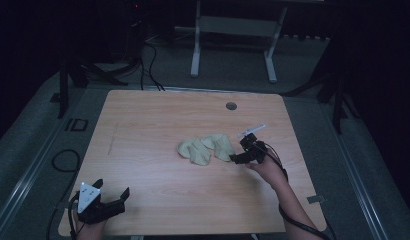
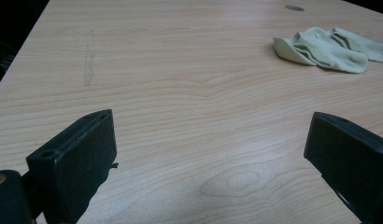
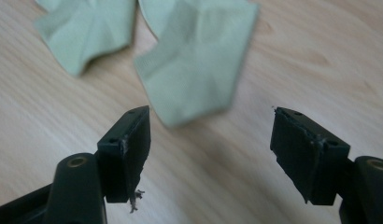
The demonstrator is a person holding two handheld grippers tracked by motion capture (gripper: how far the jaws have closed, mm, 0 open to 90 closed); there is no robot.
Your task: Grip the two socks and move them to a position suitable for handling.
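Note:
Two pale green socks (image 1: 205, 148) lie side by side near the middle of the wooden table (image 1: 143, 130), one partly over the other. My right gripper (image 1: 239, 157) hovers just right of them, open, its jaws wide apart with nothing between them. In the right gripper view the nearer sock (image 3: 194, 60) lies just beyond the jaws and the other sock (image 3: 84, 30) is at the upper left. My left gripper (image 1: 113, 200) rests open at the table's near left corner, far from the socks (image 2: 327, 46), which the left gripper view shows at the far right.
A round cable hole (image 1: 231, 106) sits near the table's far edge. A faint pale streak (image 2: 89, 58) marks the left side of the tabletop. Beyond the table stand a white desk frame (image 1: 233, 45) and cables on a grey floor.

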